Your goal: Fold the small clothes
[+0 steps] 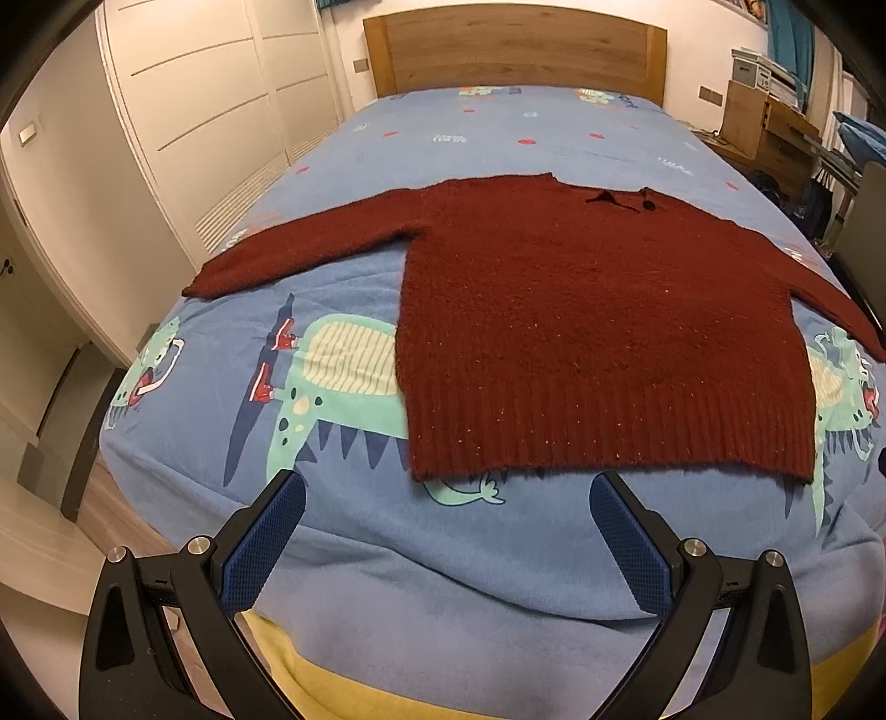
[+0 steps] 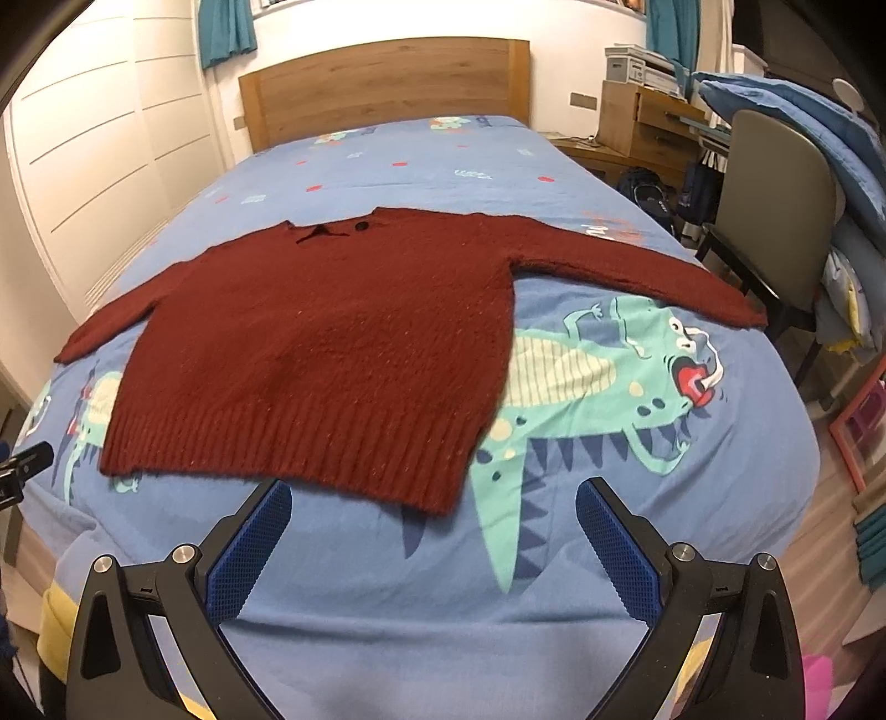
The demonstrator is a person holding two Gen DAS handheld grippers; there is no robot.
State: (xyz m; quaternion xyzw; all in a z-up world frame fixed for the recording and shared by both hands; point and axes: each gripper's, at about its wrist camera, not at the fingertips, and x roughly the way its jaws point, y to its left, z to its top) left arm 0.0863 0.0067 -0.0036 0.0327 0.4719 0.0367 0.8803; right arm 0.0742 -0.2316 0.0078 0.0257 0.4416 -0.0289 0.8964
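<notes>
A dark red knitted sweater (image 1: pixel 587 315) lies flat on the bed, both sleeves spread out, ribbed hem toward me, neck toward the headboard. It also shows in the right wrist view (image 2: pixel 332 343). My left gripper (image 1: pixel 446 493) is open and empty, hovering just short of the hem's left corner. My right gripper (image 2: pixel 432 498) is open and empty, just short of the hem's right corner. The left gripper's tip shows at the left edge of the right wrist view (image 2: pixel 25 465).
The bed has a blue dinosaur-print cover (image 1: pixel 387 554) and a wooden headboard (image 1: pixel 515 52). White wardrobe doors (image 1: pixel 210 111) stand left of the bed. A grey chair (image 2: pixel 775 205), a wooden desk (image 2: pixel 642 127) and stacked bedding stand to the right.
</notes>
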